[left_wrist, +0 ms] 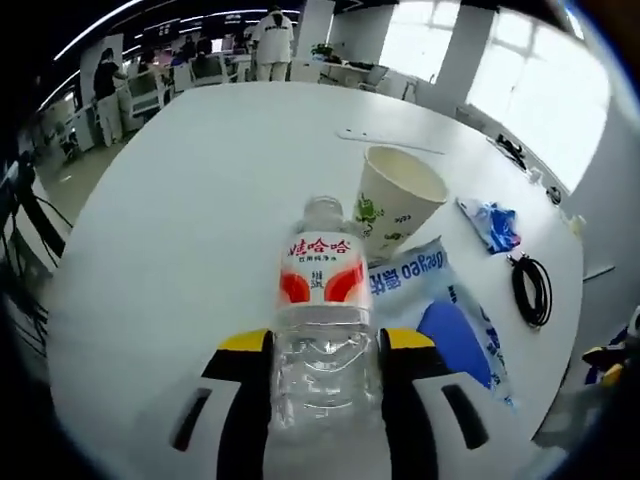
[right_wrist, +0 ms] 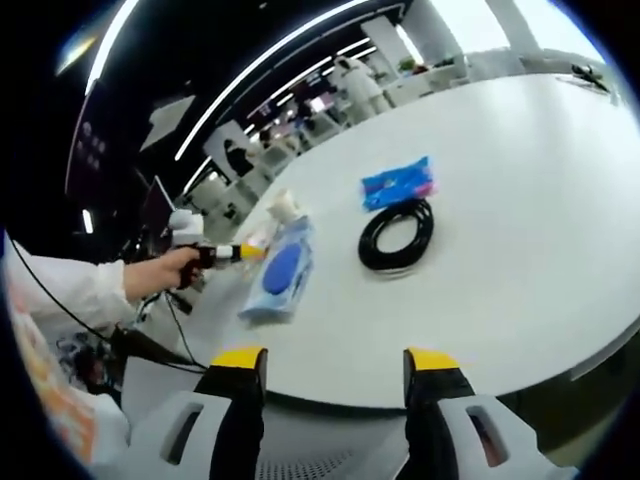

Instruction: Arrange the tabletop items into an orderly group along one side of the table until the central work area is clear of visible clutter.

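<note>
Clear plastic water bottle (left_wrist: 322,320) clamped in my left gripper (left_wrist: 324,345), near the paper cup (left_wrist: 397,200) and wipes pack (left_wrist: 447,310); right gripper (right_wrist: 335,362) gapes empty; I should set it upright beside them.

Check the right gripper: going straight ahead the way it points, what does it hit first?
Probably the black coiled cable on the white table; the right gripper, fingers open and empty, points over the table edge toward it. Depth is unclear.

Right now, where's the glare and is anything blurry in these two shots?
Left gripper view: windows blown out top right, bottle sharp, table edges bent by the fisheye. Right gripper view: ceiling lights streak, cable clear, hand soft.
</note>
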`<state>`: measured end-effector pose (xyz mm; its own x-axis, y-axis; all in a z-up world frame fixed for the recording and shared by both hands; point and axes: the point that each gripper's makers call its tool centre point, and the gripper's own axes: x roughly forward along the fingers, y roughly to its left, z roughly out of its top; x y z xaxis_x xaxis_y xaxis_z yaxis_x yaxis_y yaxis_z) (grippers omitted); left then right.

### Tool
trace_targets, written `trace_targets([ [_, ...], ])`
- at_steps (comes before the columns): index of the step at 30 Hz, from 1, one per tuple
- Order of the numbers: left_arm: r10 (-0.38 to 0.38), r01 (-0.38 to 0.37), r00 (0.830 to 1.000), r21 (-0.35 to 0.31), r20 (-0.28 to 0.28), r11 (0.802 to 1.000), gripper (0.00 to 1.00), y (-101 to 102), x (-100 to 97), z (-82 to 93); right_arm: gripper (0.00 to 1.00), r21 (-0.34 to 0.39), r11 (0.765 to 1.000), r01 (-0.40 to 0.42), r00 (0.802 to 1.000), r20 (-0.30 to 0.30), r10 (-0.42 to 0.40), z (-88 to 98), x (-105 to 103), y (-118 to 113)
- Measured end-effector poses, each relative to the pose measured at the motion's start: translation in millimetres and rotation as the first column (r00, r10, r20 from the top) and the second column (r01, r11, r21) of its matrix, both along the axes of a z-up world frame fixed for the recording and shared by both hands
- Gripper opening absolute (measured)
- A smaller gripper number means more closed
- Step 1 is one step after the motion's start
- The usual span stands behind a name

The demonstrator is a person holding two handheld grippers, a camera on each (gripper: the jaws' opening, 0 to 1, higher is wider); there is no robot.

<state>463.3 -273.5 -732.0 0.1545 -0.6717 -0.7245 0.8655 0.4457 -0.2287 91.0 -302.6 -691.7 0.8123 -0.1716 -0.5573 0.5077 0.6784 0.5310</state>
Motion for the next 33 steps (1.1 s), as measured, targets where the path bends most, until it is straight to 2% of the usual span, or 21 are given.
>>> trace_targets([
  [6,0.083,-0.088,0.995,-0.102,-0.053,0.991,0.40,6.9,-2.1,23.7,0.55,-0.010,1.000,-0.021,0.999,0.033,0.021,8.0,11.7,-9.3],
  [7,0.100,-0.109,0.992,-0.121,-0.076,0.987,0.40,9.0,-5.0,27.6,0.55,-0.013,1.000,-0.027,0.999,0.039,0.028,9.3,13.8,-11.1],
  [10,0.119,-0.130,0.989,-0.136,-0.090,0.982,0.40,14.6,-7.2,31.0,0.55,-0.013,0.999,-0.038,0.998,0.046,0.038,9.6,17.0,-13.9],
  [13,0.104,-0.111,0.992,-0.110,-0.071,0.988,0.39,20.7,-14.5,26.1,0.55,-0.005,0.998,-0.055,0.997,0.050,0.055,5.8,20.2,-15.6],
  [17,0.109,-0.115,0.991,-0.085,-0.077,0.990,0.39,27.8,-24.4,15.3,0.55,0.000,0.997,-0.083,0.995,0.052,0.083,3.7,25.1,-15.7],
  [21,0.074,-0.075,0.996,-0.019,-0.042,0.997,0.40,37.9,-33.8,-2.9,0.55,0.003,0.995,-0.100,0.993,0.058,0.100,3.5,28.7,-17.8],
  [24,0.074,-0.074,0.997,0.007,-0.032,0.997,0.40,41.8,-37.4,-7.5,0.56,0.005,0.995,-0.104,0.993,0.062,0.103,3.1,29.8,-19.4],
  [27,-0.001,-0.001,1.000,0.104,0.018,0.995,0.41,48.8,-42.7,-18.9,0.56,0.010,0.994,-0.105,0.993,0.060,0.104,0.6,29.5,-20.3],
  [29,-0.030,0.025,0.999,0.147,0.034,0.989,0.41,52.6,-45.9,-25.3,0.56,0.014,0.995,-0.103,0.993,0.061,0.102,-0.5,29.4,-20.9],
  [30,-0.021,0.016,0.999,0.113,0.041,0.993,0.41,48.8,-45.1,-21.7,0.56,0.017,0.995,-0.101,0.993,0.063,0.100,-0.8,29.4,-21.4],
  [33,-0.004,0.000,0.999,0.115,0.035,0.993,0.42,48.7,-45.7,-21.4,0.56,0.020,0.995,-0.094,0.994,0.065,0.092,-1.3,28.9,-22.5],
])
